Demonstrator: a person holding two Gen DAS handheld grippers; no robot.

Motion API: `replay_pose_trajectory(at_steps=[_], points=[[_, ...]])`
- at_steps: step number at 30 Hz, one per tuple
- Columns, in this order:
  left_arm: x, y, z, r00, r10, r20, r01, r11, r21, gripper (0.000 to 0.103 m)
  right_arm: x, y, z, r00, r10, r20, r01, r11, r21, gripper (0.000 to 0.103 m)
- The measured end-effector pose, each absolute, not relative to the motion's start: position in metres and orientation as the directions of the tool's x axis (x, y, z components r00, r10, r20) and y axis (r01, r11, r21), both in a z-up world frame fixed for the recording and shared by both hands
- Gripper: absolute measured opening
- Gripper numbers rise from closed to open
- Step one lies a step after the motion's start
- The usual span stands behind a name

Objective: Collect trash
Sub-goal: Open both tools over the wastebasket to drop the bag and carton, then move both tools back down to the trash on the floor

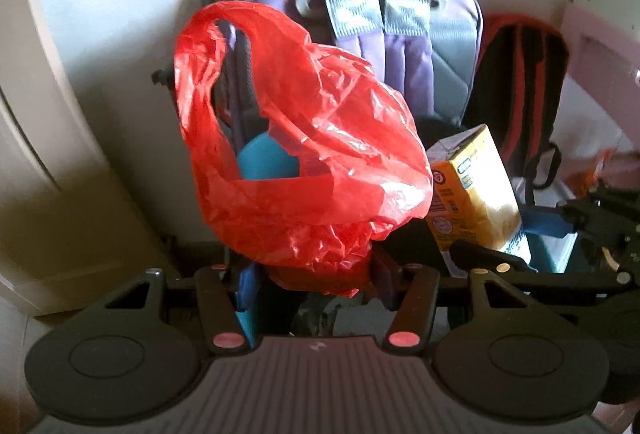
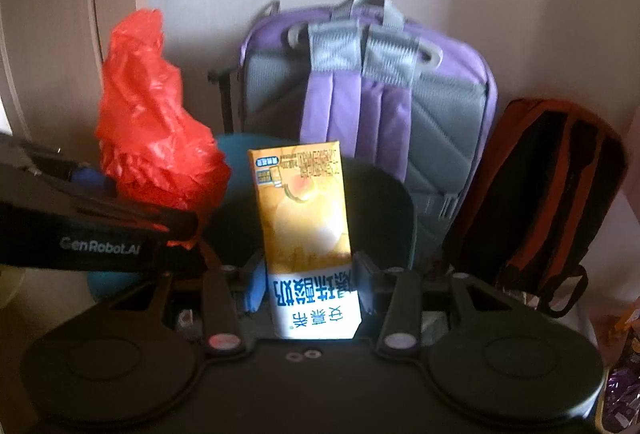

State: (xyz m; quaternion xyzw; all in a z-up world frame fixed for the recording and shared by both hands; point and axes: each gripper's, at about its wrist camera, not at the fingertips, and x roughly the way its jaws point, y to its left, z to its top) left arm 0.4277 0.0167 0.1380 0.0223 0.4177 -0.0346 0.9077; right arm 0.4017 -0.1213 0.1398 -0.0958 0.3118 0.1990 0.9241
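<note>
Left tool (image 1: 316,274) grips a red plastic bag (image 1: 304,162); right tool (image 2: 312,286) clamps a yellow drink carton (image 2: 304,218).

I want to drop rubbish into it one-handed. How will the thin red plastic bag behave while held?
The thin red plastic bag probably stays floppy: it is crumpled and folds over itself above the left gripper. It looks light, with little bulge. Its mouth likely won't hold open, since the film sags around one handle loop.

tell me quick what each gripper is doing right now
left gripper: shut on the red plastic bag
right gripper: shut on the yellow drink carton
</note>
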Motion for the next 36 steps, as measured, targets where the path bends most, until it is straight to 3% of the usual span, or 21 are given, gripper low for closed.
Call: replay_pose_trajectory(at_steps=[12,17,20,24,36], points=[[0.44,0.009,0.109,0.595,-0.034,-0.803,0.101,0.994,0.032,0.059,0.397,-0.116,0.131,0.752,0.277,-0.598,-0.458,0.873,-0.171,0.045],[0.44,0.005,0.11,0.606,-0.009,-0.796,0.082,0.995,0.052,0.067,0.391,-0.115,0.134,0.772,0.26,-0.579,-0.452,0.866,-0.214,0.05],[0.433,0.006,0.115,0.622,-0.019,-0.783,0.071,0.997,0.032,0.068,0.388,-0.119,0.139,0.781,0.264,-0.566,-0.444,0.873,-0.205,0.052],[0.421,0.006,0.122,0.635,-0.032,-0.772,0.064,0.998,0.011,0.076,0.379,-0.127,0.149,0.789,0.269,-0.553,-0.433,0.881,-0.189,0.054],[0.358,0.004,0.156,0.688,-0.056,-0.723,0.063,0.998,-0.016,0.076,0.323,-0.145,0.175,0.812,0.268,-0.518,-0.4,0.902,-0.16,0.054]])
